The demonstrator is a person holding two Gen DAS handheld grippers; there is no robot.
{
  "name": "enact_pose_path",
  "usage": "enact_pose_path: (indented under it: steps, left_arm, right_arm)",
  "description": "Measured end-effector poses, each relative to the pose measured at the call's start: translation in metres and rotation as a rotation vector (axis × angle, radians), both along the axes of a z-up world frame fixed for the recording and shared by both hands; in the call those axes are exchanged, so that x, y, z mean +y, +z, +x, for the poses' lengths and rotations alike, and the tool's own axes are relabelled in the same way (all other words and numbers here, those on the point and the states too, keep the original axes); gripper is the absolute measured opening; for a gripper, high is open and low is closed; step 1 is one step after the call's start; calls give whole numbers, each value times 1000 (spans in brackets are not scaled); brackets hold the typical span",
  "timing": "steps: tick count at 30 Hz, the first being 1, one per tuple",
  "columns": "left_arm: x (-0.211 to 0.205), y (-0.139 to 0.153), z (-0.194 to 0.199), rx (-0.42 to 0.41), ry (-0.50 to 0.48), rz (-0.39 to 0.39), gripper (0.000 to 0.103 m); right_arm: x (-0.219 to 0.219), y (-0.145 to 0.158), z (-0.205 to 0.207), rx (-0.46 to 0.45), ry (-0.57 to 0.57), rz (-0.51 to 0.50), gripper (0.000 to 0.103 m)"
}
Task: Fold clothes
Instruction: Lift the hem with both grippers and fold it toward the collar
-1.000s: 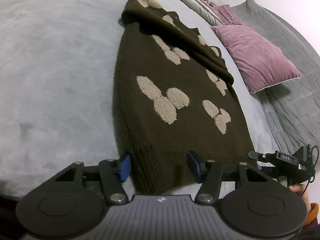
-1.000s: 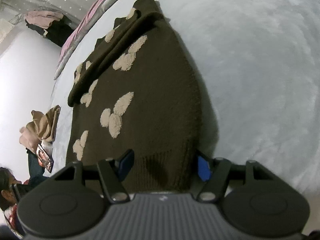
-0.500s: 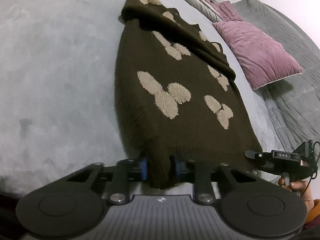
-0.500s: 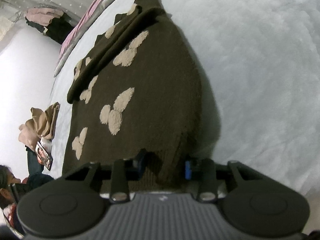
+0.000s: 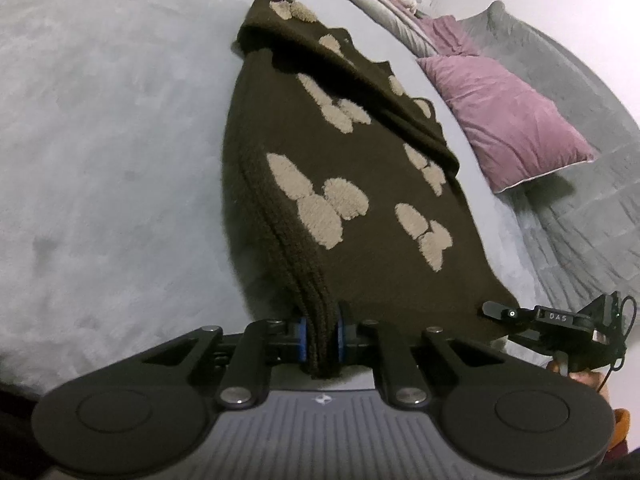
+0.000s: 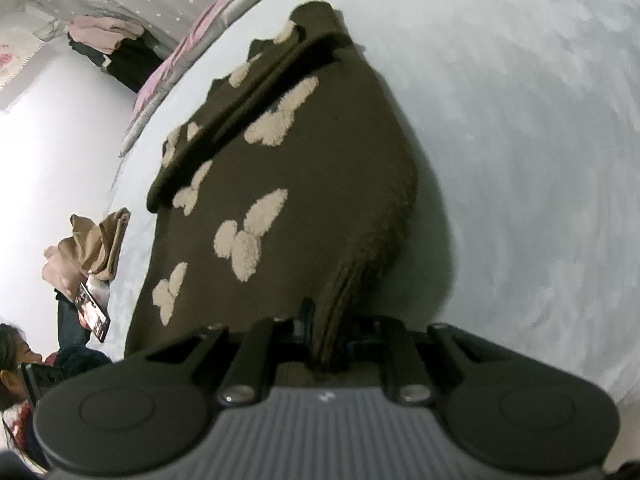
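Observation:
A dark brown knit sweater (image 5: 340,184) with beige fluffy patches lies flat on the pale grey bed cover (image 5: 100,140), one sleeve folded across its far part. My left gripper (image 5: 320,336) has its jaws closing, and the blue pads press on the bunched ribbed hem at the near left corner. In the right wrist view the sweater (image 6: 300,184) runs away from me, and my right gripper (image 6: 326,332) is shut on the hem at the near right corner. The right gripper (image 5: 560,320) also shows at the left view's right edge. Both pinched corners stand slightly off the bed.
A purple pillow (image 5: 508,120) and a grey quilt (image 5: 592,220) lie beyond the sweater's right side. In the right wrist view a pile of tan clothes (image 6: 92,240), a phone (image 6: 93,312) and a person (image 6: 12,356) sit at the bed's left edge.
Both grippers went from wide open around the hem to clamped on it. The hem has bunched into a ridge between each pair of pads and lifted a little.

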State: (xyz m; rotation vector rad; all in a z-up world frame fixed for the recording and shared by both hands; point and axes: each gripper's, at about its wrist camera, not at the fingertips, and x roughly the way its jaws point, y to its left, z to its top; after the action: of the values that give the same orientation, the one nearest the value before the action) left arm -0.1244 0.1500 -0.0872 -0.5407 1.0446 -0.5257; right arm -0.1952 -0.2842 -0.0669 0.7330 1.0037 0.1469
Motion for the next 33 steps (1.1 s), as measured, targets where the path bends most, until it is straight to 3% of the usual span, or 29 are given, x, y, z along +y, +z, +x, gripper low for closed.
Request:
enact_pose_path:
  steps: [20,33]
  left_arm:
    - [10,38,16,-162,60,-148,10]
    - [15,72,54,-238,102,-176,10]
  right_arm:
    - [14,45,8,-266,-24,-89,11]
    - [16,71,38,-351,-100,-88,11]
